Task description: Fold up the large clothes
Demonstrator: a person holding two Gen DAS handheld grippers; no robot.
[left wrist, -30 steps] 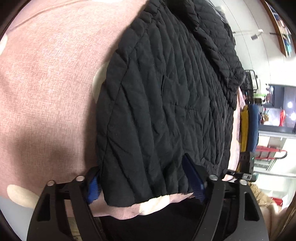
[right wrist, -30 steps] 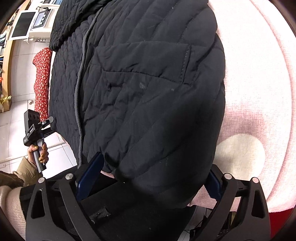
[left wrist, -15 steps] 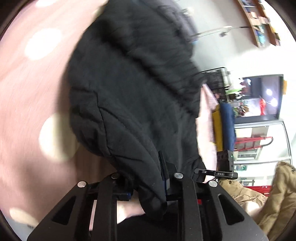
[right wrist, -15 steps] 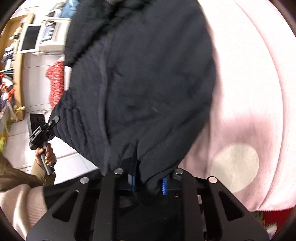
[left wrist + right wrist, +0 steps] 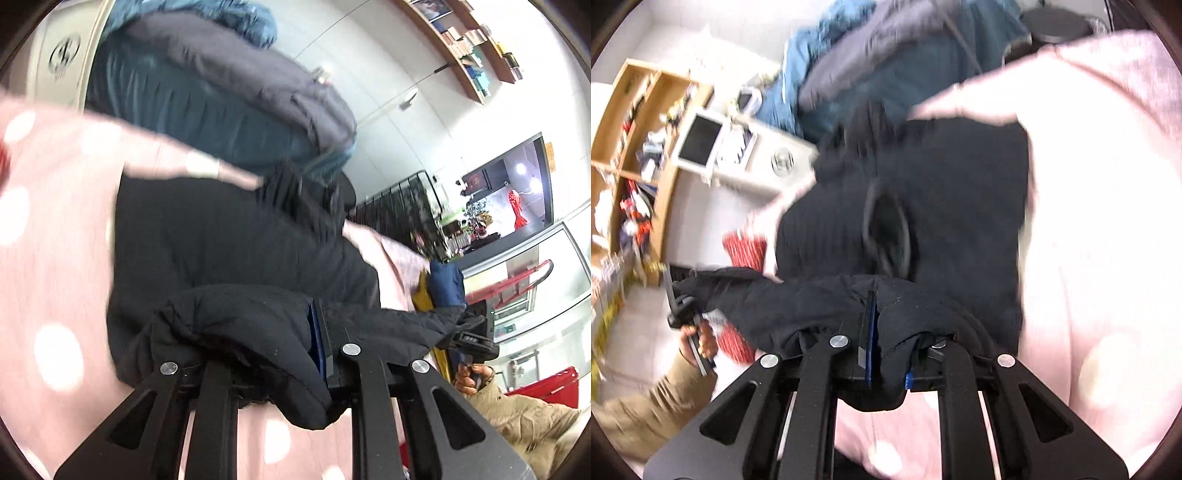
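A black quilted jacket (image 5: 229, 243) lies on a pink blanket with pale dots (image 5: 48, 280). My left gripper (image 5: 280, 354) is shut on the jacket's near hem, and the cloth drapes over its fingers. My right gripper (image 5: 886, 347) is shut on the hem of the same jacket (image 5: 942, 206), lifted above the blanket (image 5: 1108, 240). The hem stretches between both grippers; the right one shows in the left wrist view (image 5: 472, 332) and the left one in the right wrist view (image 5: 683, 314). Both views are blurred by motion.
A heap of blue and grey clothes (image 5: 207, 88) lies beyond the jacket, also in the right wrist view (image 5: 886, 55). A wooden shelf (image 5: 631, 147) and a white device with a screen (image 5: 701, 142) stand at the left. A red patterned cloth (image 5: 746, 251) hangs off the bed's edge.
Both grippers closed on the jacket's hem, lifted it off the blanket and carried it forward over the jacket. The far clothes heap has come into view.
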